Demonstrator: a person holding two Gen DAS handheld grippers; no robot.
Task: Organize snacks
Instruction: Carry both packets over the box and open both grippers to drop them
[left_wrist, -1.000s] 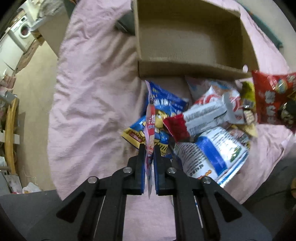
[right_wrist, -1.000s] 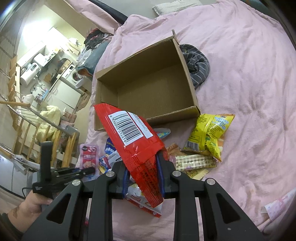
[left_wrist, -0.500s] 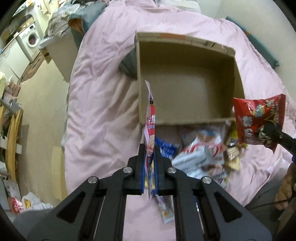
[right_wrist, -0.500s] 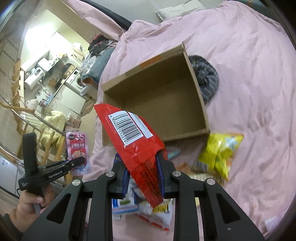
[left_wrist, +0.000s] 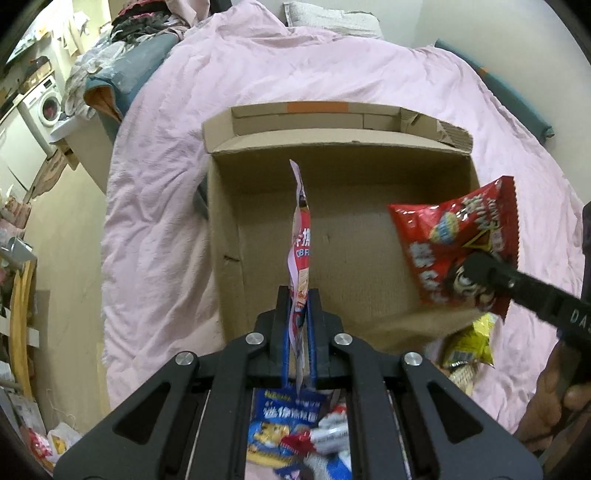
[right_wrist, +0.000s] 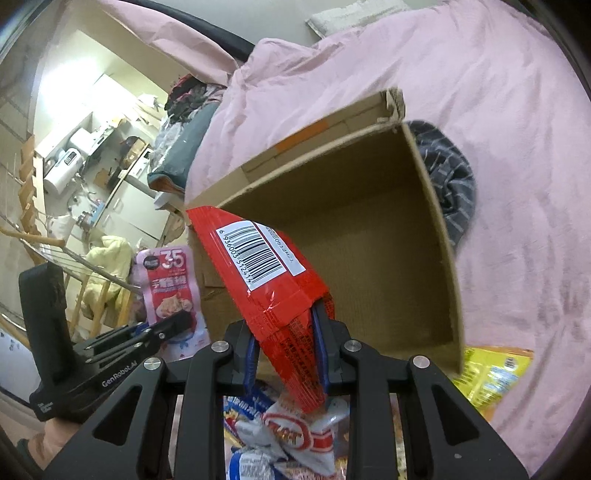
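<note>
An open, empty cardboard box (left_wrist: 369, 236) lies on the pink bedspread; it also shows in the right wrist view (right_wrist: 369, 251). My left gripper (left_wrist: 298, 306) is shut on a thin pink-and-red pouch (left_wrist: 301, 236), held edge-on above the box's near part; the pouch shows flat in the right wrist view (right_wrist: 170, 284). My right gripper (right_wrist: 286, 332) is shut on a red snack bag (right_wrist: 266, 273) with a barcode, held above the box's near wall; the bag shows in the left wrist view (left_wrist: 458, 247). A pile of snack packets (left_wrist: 291, 424) lies below both grippers.
A yellow snack bag (right_wrist: 495, 373) lies on the pink bedspread (right_wrist: 517, 184) right of the box, also in the left wrist view (left_wrist: 469, 343). A dark striped cloth (right_wrist: 450, 184) lies behind the box's right wall. Floor and furniture lie left of the bed.
Both grippers have lifted their packets off the pile and moved forward toward the box. The box now looks larger and sits right under the pouch and red bag.
</note>
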